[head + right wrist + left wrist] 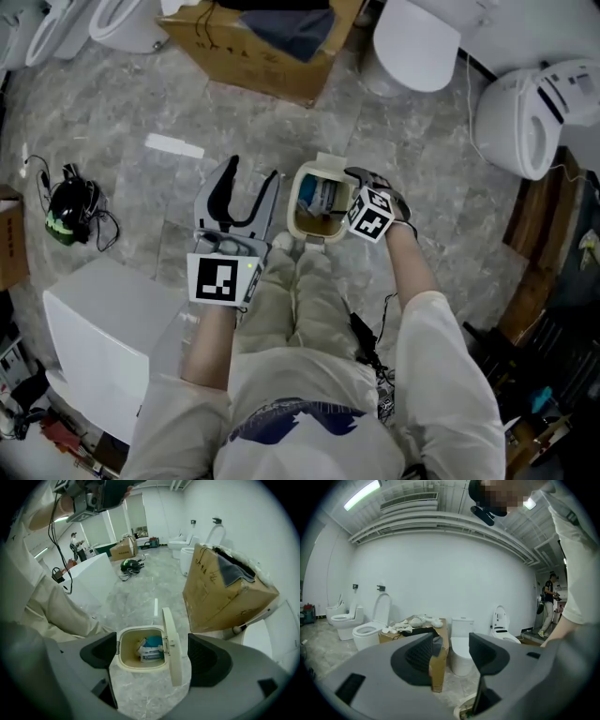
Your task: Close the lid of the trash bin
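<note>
Trash bin (pixel 302 228), cream-coloured, stands on the grey marbled floor (pixel 112 103) just in front of the person's knees (pixel 314 272), with its mouth uncovered. Its lid (pixel 172 641) is swung up and stands nearly upright along 1 edge of the bin's rim, on the side towards a large cardboard box (pixel 225 592) that sits on the floor beyond the bin. Inside the bin lies blue and white packaging (pixel 151 649). The right tongs (pixel 152 654) hang over the bin and point steeply down at it, spread wide, with 1 jaw on either side of the bin's mouth as their own view shows it; they touch neither the bin nor the lid and have hold of nothing. The left tongs (pixel 253 171) are held just beside the bin, on the side away from the lid, pointing nearly level across the room; their 2 jaws also stand apart with nothing gripped between them. Past the bin, near the cardboard box, a white toilet (pixel 461 646) stands on the floor.
</note>
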Demonstrator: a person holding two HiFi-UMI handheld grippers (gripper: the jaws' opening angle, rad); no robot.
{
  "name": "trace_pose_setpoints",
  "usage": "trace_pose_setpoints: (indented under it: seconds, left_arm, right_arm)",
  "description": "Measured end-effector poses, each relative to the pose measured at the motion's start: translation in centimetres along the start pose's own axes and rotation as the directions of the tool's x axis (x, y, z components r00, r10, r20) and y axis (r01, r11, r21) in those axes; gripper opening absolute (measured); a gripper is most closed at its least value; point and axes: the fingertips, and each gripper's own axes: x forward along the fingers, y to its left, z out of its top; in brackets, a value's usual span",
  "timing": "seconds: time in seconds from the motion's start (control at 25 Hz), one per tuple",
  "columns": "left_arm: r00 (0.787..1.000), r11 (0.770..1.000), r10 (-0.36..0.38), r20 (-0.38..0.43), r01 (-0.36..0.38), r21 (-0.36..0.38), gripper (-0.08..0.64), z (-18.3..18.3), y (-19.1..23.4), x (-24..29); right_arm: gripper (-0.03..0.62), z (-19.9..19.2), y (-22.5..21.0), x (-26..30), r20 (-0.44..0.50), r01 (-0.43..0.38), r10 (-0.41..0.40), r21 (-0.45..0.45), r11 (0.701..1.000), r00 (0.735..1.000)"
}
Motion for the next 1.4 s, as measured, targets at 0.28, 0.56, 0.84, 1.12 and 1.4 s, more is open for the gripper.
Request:
trace_pose_setpoints:
  seconds: [0.28, 0.56, 0.84, 1.12, 1.4]
  left_arm:
    - [1.0, 1.0, 0.026, -0.017, -0.026, -0.017, 0.224, -1.8, 1.3, 0.4]
    - [1.0, 1.0, 0.023, -0.019, -0.024, -0.017, 0.224, -1.8, 1.8, 0.5]
    - [1.0, 1.0, 0.002, -0.026, -0.003, -0.014, 0.224, -2.8, 1.6, 0.3]
    - [0.999, 0.999, -0.032, -0.043, 0.032, -0.005, 0.224, -4.4, 0.7, 0.1]
    - [0.995, 0.997, -0.07, -0.074, 0.071, 0.005, 0.224, -7.1, -0.7, 0.2]
  right_arm:
    - [0.479, -0.5, 0.6, 2.9, -0.063, -0.055, 0.054, -0.022, 0.998, 0.997]
    - [0.476, -0.3, 1.9, 3.0, -0.069, -0.047, 0.045, -0.023, 0.999, 0.997]
    - [0.471, -0.8, 5.2, 3.9, -0.062, -0.036, 0.035, -0.008, 0.999, 0.997]
    - [0.465, -1.3, 8.0, 4.9, -0.019, -0.008, 0.009, 0.021, 1.0, 1.0]
    - [0.449, -2.3, 10.5, 6.5, 0.011, 0.007, -0.007, 0.011, 1.0, 1.0]
